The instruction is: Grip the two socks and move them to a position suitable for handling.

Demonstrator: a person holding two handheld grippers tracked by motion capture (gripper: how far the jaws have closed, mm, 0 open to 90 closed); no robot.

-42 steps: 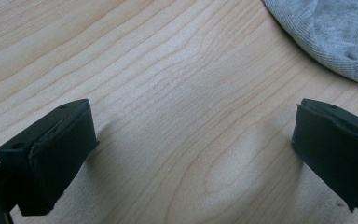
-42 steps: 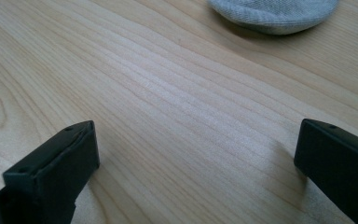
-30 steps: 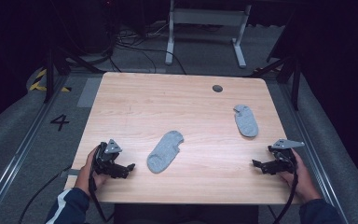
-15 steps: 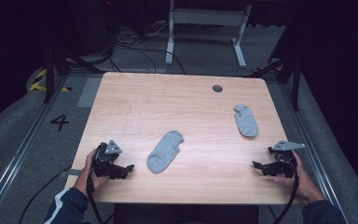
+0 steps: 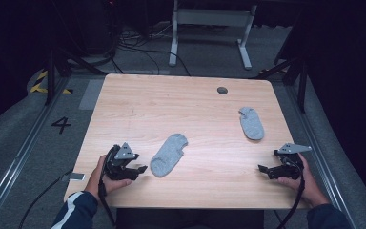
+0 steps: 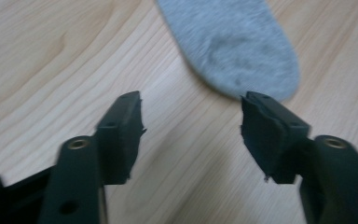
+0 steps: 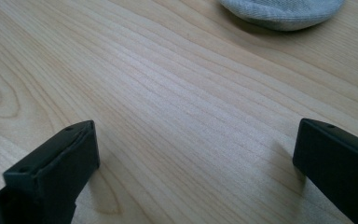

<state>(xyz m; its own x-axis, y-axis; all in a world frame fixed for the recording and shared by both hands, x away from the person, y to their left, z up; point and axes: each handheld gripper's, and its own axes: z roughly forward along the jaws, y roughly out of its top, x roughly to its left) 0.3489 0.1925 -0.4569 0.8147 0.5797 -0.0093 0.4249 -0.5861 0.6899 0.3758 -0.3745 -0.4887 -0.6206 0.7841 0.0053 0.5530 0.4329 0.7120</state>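
A light wooden tabletop [image 5: 190, 100] holds two flat grey socks. The nearer grey sock [image 5: 169, 154] lies just ahead of the left gripper [image 5: 140, 169], jaws spread wide. The farther grey sock [image 5: 251, 123] lies well beyond the right gripper [image 5: 262, 168], jaws also wide, empty.

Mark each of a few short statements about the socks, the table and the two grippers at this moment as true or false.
1. Two grey socks lie on the table. True: the near sock and the far sock.
2. The left gripper is shut on a sock. False: its jaws stand open, short of the near sock's end.
3. The socks overlap. False: they lie well apart.
4. The right gripper is open over bare wood. True.
5. A dark round spot sits near the table's far edge. True.
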